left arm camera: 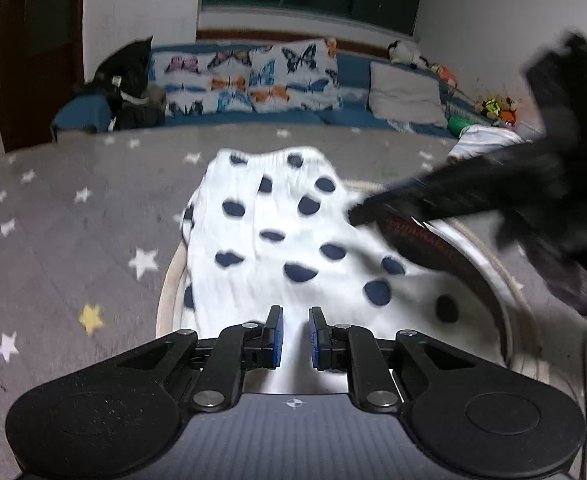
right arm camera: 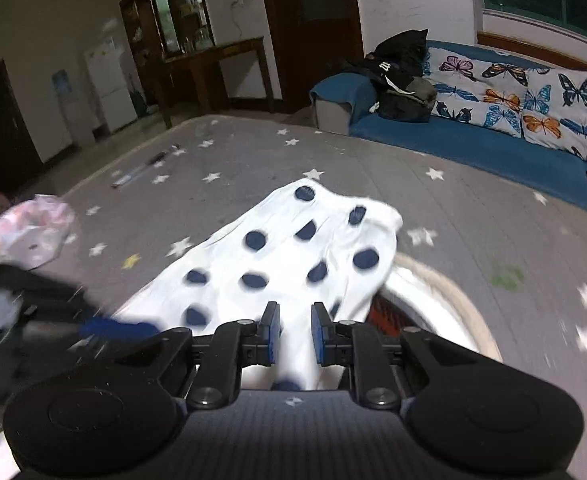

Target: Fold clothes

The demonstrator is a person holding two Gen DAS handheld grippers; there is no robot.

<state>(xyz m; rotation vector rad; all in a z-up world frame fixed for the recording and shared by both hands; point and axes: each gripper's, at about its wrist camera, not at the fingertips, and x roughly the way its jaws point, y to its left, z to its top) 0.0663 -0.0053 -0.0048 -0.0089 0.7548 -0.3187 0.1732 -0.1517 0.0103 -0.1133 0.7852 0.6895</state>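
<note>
Cloth (left arm camera: 293, 240), white with navy dots, runs between both pairs of my fingers: left fingers (left arm camera: 296, 338) and right fingers (right arm camera: 296, 336) each stand at a narrow gap with fabric in it, though I cannot tell if they pinch. It drapes over a round basket (left arm camera: 489, 264) on the star-patterned mat (left arm camera: 73, 220).

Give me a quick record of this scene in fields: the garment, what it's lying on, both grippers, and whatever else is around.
garment: white cloth with navy polka dots, spread out, partly over a round rope-rimmed basket
surface: grey star-print cover
left gripper: jaws apart, cloth running between them
right gripper: jaws apart, cloth between them
motion: both views blurred
background: blue sofa with butterfly-print cushions, black bag
other: crumpled pink-white item on the cover
</note>
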